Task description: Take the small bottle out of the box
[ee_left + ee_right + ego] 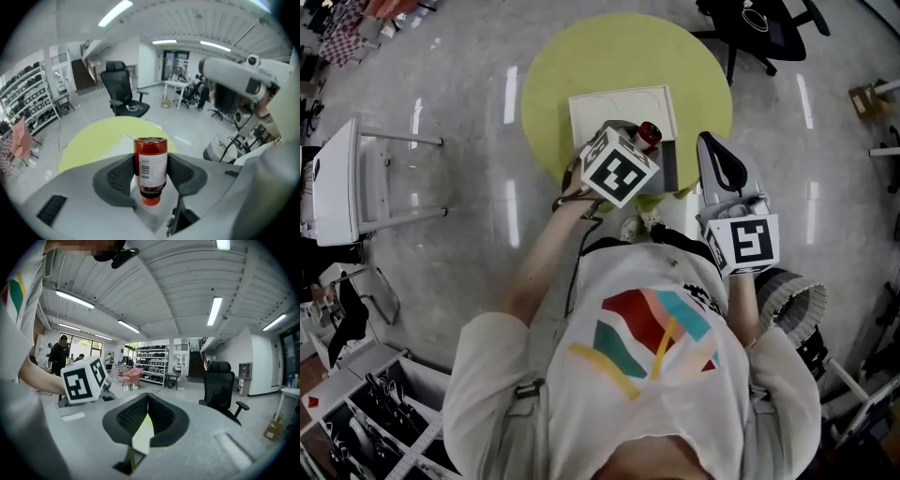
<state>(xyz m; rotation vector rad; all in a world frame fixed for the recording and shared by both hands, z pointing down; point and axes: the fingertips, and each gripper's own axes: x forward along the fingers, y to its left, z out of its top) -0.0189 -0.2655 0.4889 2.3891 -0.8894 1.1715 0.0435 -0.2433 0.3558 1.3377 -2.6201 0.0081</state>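
The small bottle [650, 134] sits at the tip of our left gripper [637, 148] in the head view, above the near edge of the box [619, 101]. The right gripper [717, 155] hangs off to that gripper's right.

In the left gripper view, the jaws clamp the bottle mid-body, so we should lift straight with an even squeeze.

In the right gripper view, the jaws are together and hold nothing.

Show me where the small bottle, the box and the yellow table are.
small bottle [151, 169]: left gripper view, on its white label.
box [617, 105]: head view, on its bare white inside.
yellow table [558, 66]: head view, on the bare top left of the box.
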